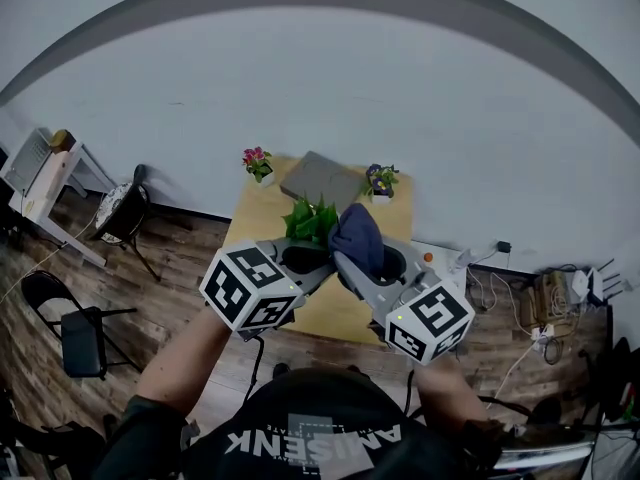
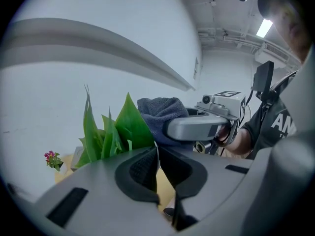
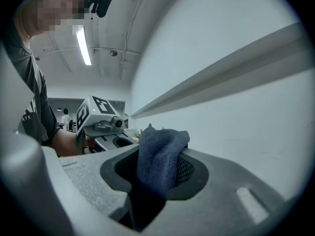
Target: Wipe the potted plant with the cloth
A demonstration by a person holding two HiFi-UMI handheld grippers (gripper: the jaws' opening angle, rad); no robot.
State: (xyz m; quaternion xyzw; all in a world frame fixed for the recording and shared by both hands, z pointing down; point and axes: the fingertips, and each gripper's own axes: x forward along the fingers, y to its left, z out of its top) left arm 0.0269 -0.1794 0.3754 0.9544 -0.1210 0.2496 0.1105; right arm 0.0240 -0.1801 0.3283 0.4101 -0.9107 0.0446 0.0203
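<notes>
Your green-leaved potted plant (image 1: 312, 218) shows over the tan wooden table (image 1: 248, 218) with only its leaf tips clear; the pot is hidden behind both grippers. Your left gripper (image 2: 157, 167) has its pads pressed together on a thin leaf edge, seen edge-on and hard to make out. At the leaves' 3 o'clock, the dark blue terry cloth (image 1: 358, 236) bunches out of your right gripper (image 3: 158, 178), whose pads clamp it and are half buried under it.
</notes>
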